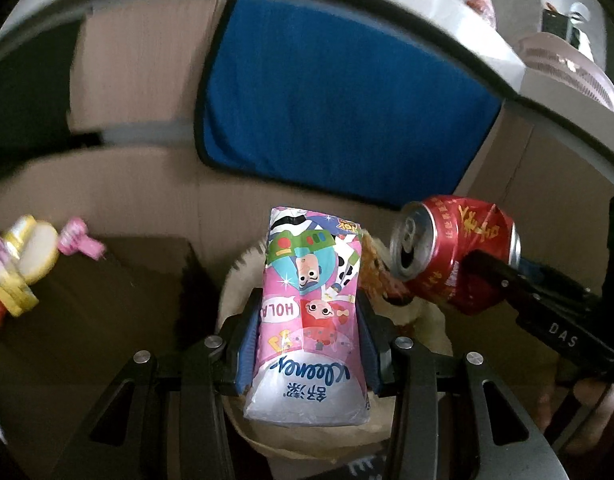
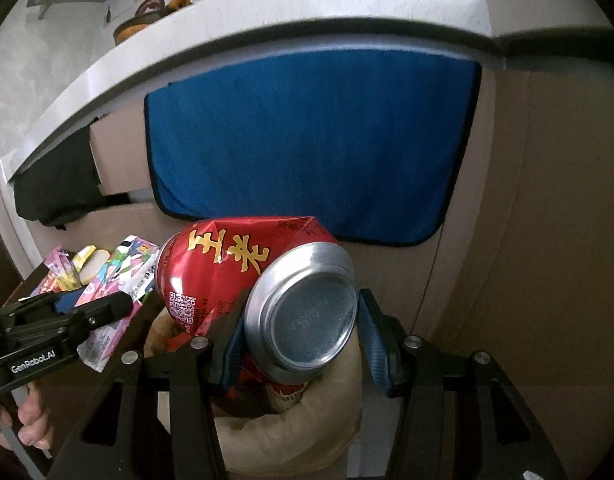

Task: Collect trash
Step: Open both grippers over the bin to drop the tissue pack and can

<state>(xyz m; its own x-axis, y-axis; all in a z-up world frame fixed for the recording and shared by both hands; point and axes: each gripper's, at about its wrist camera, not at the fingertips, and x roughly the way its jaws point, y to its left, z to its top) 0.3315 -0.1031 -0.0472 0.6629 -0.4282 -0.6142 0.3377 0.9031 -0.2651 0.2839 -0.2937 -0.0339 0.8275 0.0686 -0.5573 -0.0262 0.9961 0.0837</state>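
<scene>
My left gripper (image 1: 309, 320) is shut on a pink Kleenex tissue pack (image 1: 311, 312) with cartoon prints, held above the open mouth of a beige trash bag (image 1: 243, 280). My right gripper (image 2: 299, 320) is shut on a crushed red drink can (image 2: 259, 280), silver base toward the camera, above the same bag (image 2: 291, 440). In the left wrist view the can (image 1: 455, 248) hangs just right of the tissue pack, held by the right gripper (image 1: 479, 276). In the right wrist view the left gripper (image 2: 91, 312) and its tissue pack (image 2: 119, 276) sit at the left.
A blue cloth (image 1: 339, 92) hangs over the cabinet front under a white counter edge (image 2: 227, 32). Colourful wrappers (image 1: 23, 264) lie on a dark brown surface (image 1: 107, 320) at the left. A pink dish (image 1: 567, 68) and other items sit on the counter.
</scene>
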